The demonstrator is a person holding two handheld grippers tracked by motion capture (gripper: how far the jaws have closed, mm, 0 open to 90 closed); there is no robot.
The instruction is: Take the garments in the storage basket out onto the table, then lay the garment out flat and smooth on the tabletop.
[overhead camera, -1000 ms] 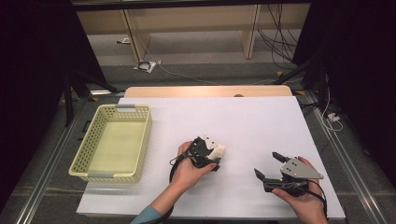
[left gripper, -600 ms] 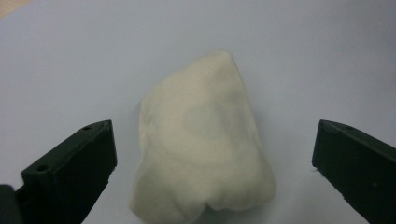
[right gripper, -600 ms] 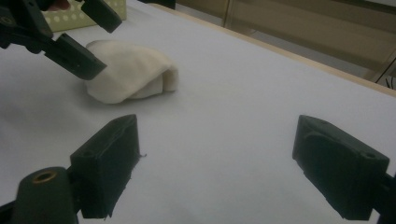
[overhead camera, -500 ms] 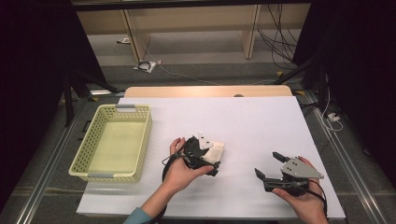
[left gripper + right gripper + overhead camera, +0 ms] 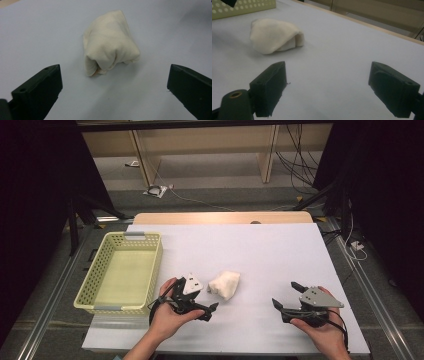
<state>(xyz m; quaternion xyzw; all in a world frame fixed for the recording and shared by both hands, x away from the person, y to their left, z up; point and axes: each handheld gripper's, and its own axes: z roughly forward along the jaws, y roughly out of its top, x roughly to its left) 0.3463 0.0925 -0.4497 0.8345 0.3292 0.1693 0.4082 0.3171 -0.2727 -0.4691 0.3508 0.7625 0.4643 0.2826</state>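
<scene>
Left gripper (image 5: 204,306) has withdrawn toward lower left, jaws just opened, releasing the cream cloth (image 5: 224,284) at frame centre. Right gripper (image 5: 285,296) unchanged, jaws apart, empty.

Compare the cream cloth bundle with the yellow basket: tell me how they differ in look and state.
The cloth bundle is soft, crumpled and folded into a closed lump; the basket is rigid, rectangular and perforated, open at the top. The bundle lies mid-table between the left tongs and right tongs; the basket sits at the table's left edge. The bundle is much smaller than the basket. Both are pale, rest on the white table and are touched by neither tongs.
</scene>
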